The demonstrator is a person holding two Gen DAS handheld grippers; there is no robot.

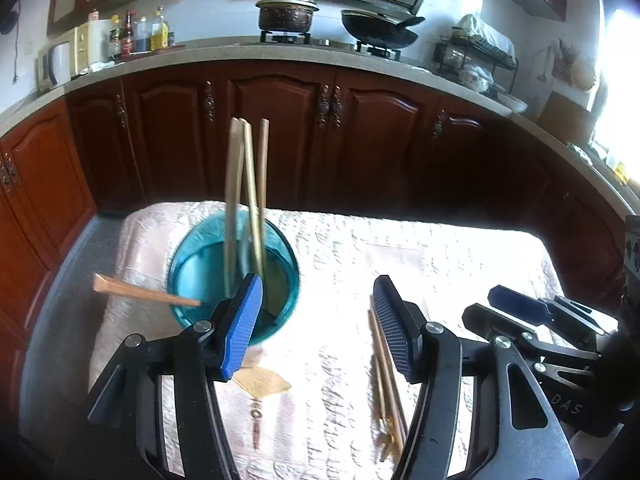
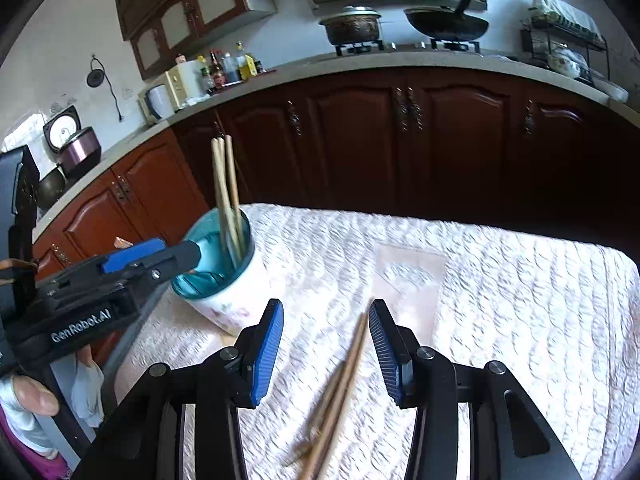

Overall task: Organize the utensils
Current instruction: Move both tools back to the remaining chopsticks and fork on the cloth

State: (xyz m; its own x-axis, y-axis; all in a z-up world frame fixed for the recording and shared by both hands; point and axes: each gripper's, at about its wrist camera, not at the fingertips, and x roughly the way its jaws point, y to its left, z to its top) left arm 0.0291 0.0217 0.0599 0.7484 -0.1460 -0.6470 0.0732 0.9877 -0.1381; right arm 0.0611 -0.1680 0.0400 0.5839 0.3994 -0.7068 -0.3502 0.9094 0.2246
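Writing: white lettering "GenRobot.AI" runs along the black body of the left gripper (image 2: 188, 256) as the right wrist view shows it; the letters "DAS" show on the black body of the right gripper (image 1: 496, 300) in the left wrist view. Dark marks on a tan patch of the cloth below the cup are too blurred to read.
Holder: one round cup with a teal translucent rim and a white flowered wall (image 1: 234, 276) stands on the left part of the table.
Chopsticks in the cup: three long pale wooden chopsticks (image 1: 246, 192) stand upright in it, leaning slightly; the right wrist view blurs them together.
Chopsticks on the table: a bundle of brown wooden chopsticks (image 2: 340, 384) lies flat on the cloth, well apart from the cup; the exact count cannot be told, at least two.
Other utensil: one tan wooden flat-ended stick (image 1: 140, 290) pokes out over the left rim of the cup.
Table cover: one white quilted cloth with a wavy pattern (image 2: 520, 300).
Left gripper: jaws spread wide, nothing between the blue pads, its left pad in front of the cup's near rim.
Right gripper: jaws apart, empty, hovering over the lying bundle without pressing on it.
Hand: fingers of the person's left hand (image 2: 34, 396) wrap the left gripper's handle.
Background: two cooking vessels on the stove, one lidded pot (image 2: 352, 26) and one black wok (image 2: 446, 22).
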